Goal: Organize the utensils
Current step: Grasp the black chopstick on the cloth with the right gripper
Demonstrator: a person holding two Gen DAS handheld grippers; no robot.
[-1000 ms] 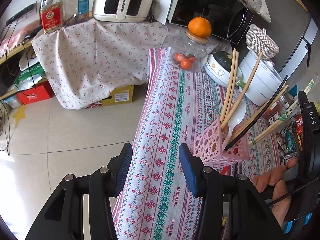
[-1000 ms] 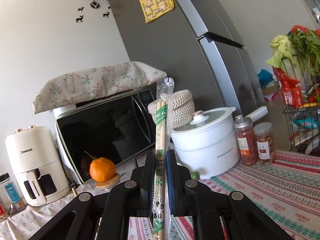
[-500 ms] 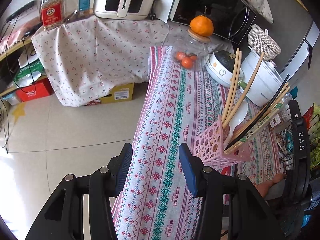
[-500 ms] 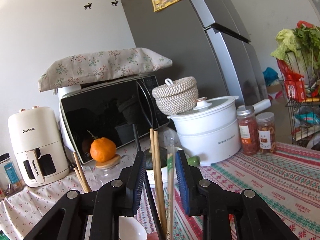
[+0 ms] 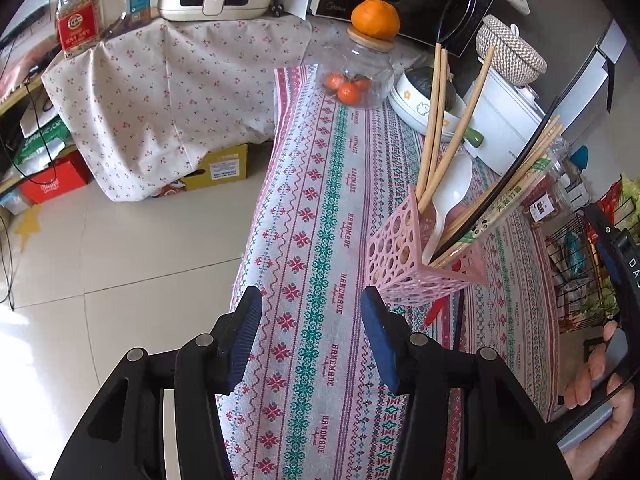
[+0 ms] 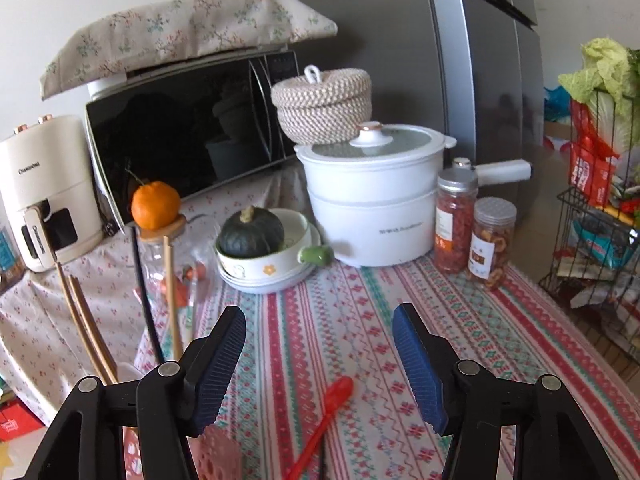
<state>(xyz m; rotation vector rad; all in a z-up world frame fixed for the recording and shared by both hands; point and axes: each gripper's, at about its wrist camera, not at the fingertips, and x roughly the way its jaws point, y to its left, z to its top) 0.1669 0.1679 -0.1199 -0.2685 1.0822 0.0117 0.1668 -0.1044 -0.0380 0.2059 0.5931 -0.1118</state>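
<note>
Chopsticks (image 5: 434, 120) upright, leaning in holder (image 5: 416, 260)

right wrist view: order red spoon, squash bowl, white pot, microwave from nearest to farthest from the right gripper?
From the right gripper:
1. Red spoon: on the cloth, right between the fingers, low in frame.
2. Squash bowl: ahead, slightly left.
3. White pot: behind the bowl, to the right.
4. Microwave: at the back, left, under the floral cover.

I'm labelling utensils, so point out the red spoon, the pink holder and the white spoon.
red spoon (image 6: 340, 387), right wrist view, on its bowl.
pink holder (image 5: 394, 256), left wrist view, perforated side wall.
white spoon (image 5: 454, 184), left wrist view, its bowl.
</note>
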